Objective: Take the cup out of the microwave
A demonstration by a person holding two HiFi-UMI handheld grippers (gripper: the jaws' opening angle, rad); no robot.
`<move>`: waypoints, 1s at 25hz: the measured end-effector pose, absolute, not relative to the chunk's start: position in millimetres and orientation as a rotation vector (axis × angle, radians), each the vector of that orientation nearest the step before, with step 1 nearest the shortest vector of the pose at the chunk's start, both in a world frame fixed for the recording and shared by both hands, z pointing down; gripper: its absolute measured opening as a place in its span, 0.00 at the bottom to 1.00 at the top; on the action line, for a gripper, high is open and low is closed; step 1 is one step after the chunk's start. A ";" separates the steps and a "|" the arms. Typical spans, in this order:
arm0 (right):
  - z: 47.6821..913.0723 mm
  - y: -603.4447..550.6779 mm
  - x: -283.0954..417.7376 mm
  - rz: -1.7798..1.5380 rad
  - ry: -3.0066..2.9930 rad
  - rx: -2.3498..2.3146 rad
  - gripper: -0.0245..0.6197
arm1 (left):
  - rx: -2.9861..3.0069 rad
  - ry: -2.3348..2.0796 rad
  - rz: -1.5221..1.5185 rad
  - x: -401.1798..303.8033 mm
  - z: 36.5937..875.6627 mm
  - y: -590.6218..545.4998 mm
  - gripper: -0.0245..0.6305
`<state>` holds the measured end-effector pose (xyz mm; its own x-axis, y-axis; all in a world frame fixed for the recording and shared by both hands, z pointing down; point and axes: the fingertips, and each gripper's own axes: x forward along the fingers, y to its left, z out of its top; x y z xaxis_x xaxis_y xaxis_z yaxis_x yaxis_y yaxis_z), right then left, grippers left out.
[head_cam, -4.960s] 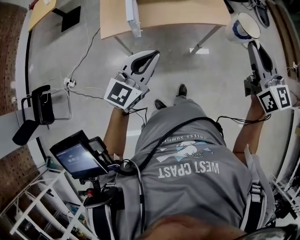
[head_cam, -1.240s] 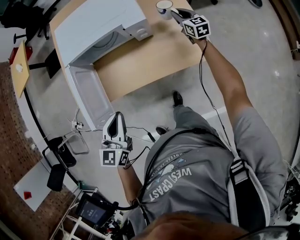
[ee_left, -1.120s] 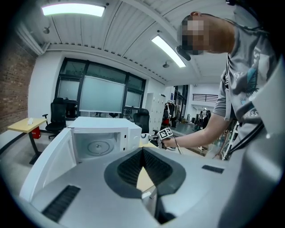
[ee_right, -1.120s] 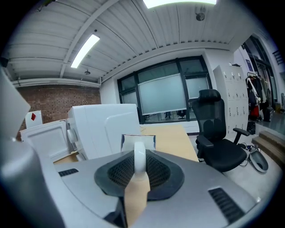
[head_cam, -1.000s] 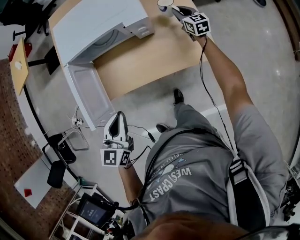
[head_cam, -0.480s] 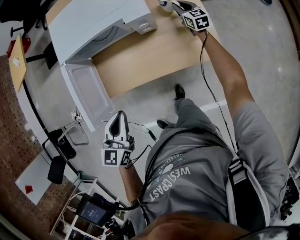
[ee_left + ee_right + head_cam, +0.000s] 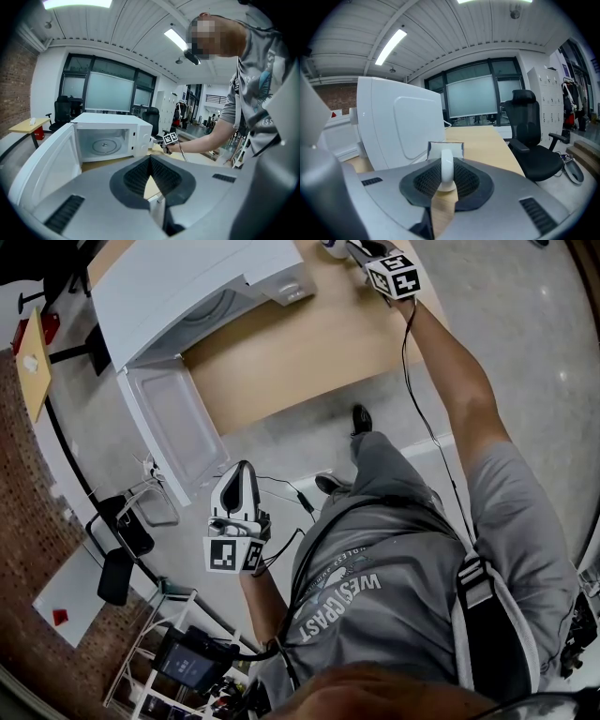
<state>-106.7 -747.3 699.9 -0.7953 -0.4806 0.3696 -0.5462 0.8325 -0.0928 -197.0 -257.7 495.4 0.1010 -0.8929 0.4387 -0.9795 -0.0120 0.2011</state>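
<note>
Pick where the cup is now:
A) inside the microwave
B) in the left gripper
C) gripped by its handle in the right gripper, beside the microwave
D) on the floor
C: the right gripper view shows the right gripper with its jaws closed on the white handle of the cup, next to the side wall of the microwave. The left gripper view shows the oven open and empty.

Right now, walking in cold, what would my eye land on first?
A white microwave stands on the wooden table at upper left, its door swung wide open and its inside empty. At the table's far edge the right gripper pinches a white cup by its handle, while the left gripper hangs shut and empty above the floor.
</note>
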 end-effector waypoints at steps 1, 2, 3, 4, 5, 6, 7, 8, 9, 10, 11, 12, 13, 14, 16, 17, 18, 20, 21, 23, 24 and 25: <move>700.6 -747.8 -106.9 0.275 -2.683 0.779 0.15 | 1.938 -1.824 0.259 -197.6 496.4 -258.1 0.10; 701.0 -748.2 -107.1 0.272 -2.685 0.784 0.15 | 1.937 -1.822 0.260 -198.2 497.3 -258.4 0.10; 701.1 -748.5 -107.2 0.269 -2.688 0.788 0.15 | 1.936 -1.821 0.260 -198.8 498.1 -258.8 0.10; 700.7 -748.8 -107.4 0.264 -2.691 0.790 0.15 | 1.935 -1.820 0.259 -199.4 498.6 -259.4 0.10; 700.2 -748.6 -107.7 0.259 -2.694 0.790 0.15 | 1.933 -1.819 0.259 -199.8 499.0 -259.8 0.10; 699.9 -747.7 -107.9 0.252 -2.696 0.789 0.15 | 1.931 -1.818 0.259 -199.8 499.5 -259.8 0.10; 700.7 -745.5 -107.5 0.247 -2.697 0.787 0.15 | 1.929 -1.815 0.260 -199.4 500.0 -259.1 0.10; 702.8 -742.5 -106.3 0.246 -2.696 0.787 0.15 | 1.928 -1.813 0.259 -198.6 500.6 -258.3 0.10; 705.5 -740.0 -104.6 0.248 -2.696 0.789 0.15 | 1.930 -1.811 0.256 -198.3 501.2 -258.2 0.10; 707.1 -740.4 -103.8 0.249 -2.700 0.796 0.15 | 1.936 -1.812 0.254 -199.6 501.9 -259.9 0.10; 706.2 -744.9 -104.8 0.246 -2.707 0.808 0.15 | 1.946 -1.817 0.251 -202.5 502.6 -263.4 0.10; 703.2 -751.0 -107.2 0.238 -2.715 0.821 0.15 | 1.953 -1.823 0.249 -205.3 503.2 -266.0 0.10; 701.5 -752.4 -108.6 0.232 -2.717 0.828 0.15 | 1.949 -1.823 0.249 -205.6 503.8 -264.1 0.10; 703.8 -746.4 -107.1 0.233 -2.712 0.823 0.15 | 1.936 -1.815 0.251 -203.2 504.5 -258.5 0.10; 710.9 -734.4 -101.8 0.245 -2.701 0.807 0.15 | 1.922 -1.803 0.252 -199.3 504.3 -254.7 0.10; 710.5 -735.6 -101.2 0.245 -2.702 0.807 0.15 | 1.929 -1.804 0.250 -199.4 503.2 -258.3 0.10; 709.1 -737.8 -101.5 0.240 -2.705 0.809 0.15 | 1.937 -1.807 0.246 -199.5 502.0 -261.6 0.10; 709.3 -737.3 -101.6 0.227 -2.704 0.807 0.15 | 1.947 -1.807 0.242 -198.5 501.2 -262.9 0.10; 710.6 -735.4 -101.4 0.223 -2.702 0.803 0.15 | 1.948 -1.805 0.242 -197.9 501.6 -262.2 0.10; 713.1 -732.2 -100.9 0.222 -2.698 0.797 0.15 | 1.948 -1.803 0.243 -197.9 502.2 -261.5 0.10; 714.0 -731.4 -100.5 0.221 -2.696 0.794 0.15 | 1.947 -1.802 0.244 -197.9 502.2 -261.6 0.10; 714.8 -730.6 -100.1 0.218 -2.693 0.792 0.15 | 1.948 -1.800 0.244 -197.6 502.0 -261.9 0.10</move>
<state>-100.1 -730.6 714.8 -0.7933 -0.4990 0.3487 -0.5485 0.8344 -0.0539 -197.6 -261.9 502.0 0.1220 -0.8910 0.4372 -0.9753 -0.0259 0.2194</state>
